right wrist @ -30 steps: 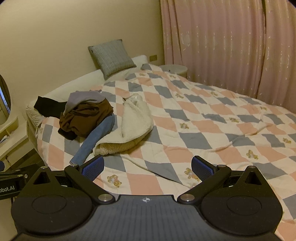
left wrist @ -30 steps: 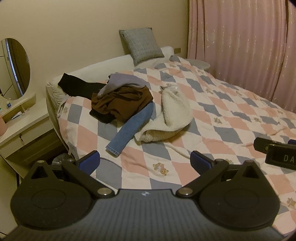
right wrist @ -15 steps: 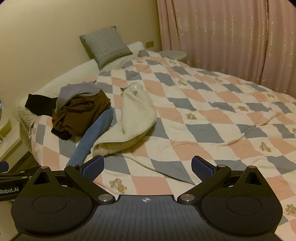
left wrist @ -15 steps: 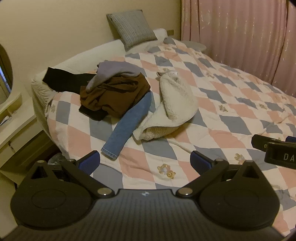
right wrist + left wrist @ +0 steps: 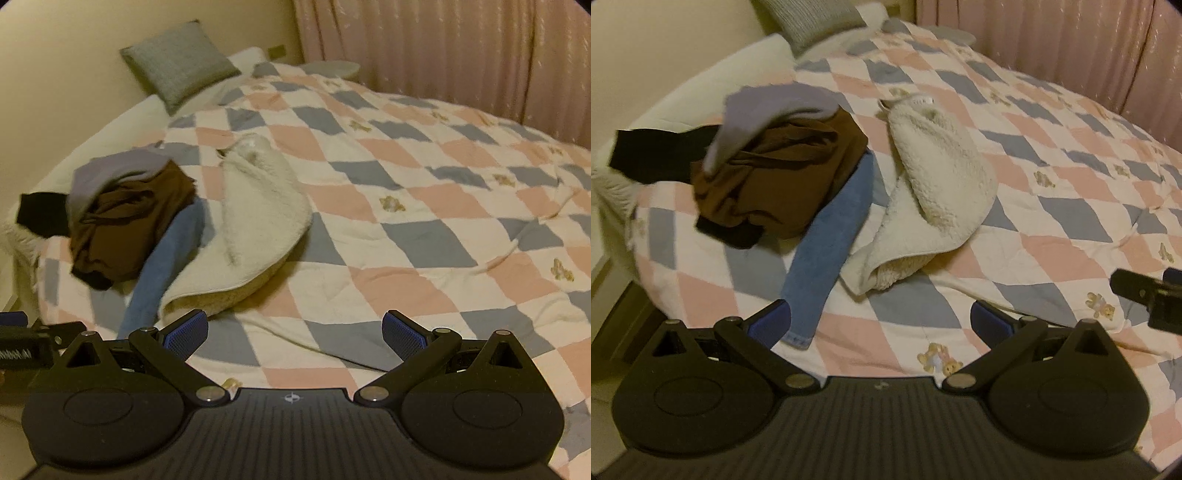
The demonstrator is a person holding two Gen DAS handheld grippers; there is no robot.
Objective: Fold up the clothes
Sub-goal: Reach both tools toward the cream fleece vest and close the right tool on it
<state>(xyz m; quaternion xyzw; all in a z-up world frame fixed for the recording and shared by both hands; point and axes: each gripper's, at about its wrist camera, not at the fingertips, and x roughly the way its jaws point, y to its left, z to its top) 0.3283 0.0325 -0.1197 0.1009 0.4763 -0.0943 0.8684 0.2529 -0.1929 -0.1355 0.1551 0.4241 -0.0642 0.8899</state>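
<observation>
The left gripper hangs with fingers spread wide and empty over the pink, grey and white checked quilt; the blue denim trouser leg ends just beside its left fingertip. The right gripper is likewise wide apart, the cream fleece garment lying just ahead of its left finger, not touching

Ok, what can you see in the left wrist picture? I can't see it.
An open left gripper hovers over a checked quilt with unfolded clothes: blue jeans, a fluffy cream jacket and a brown pile.
</observation>
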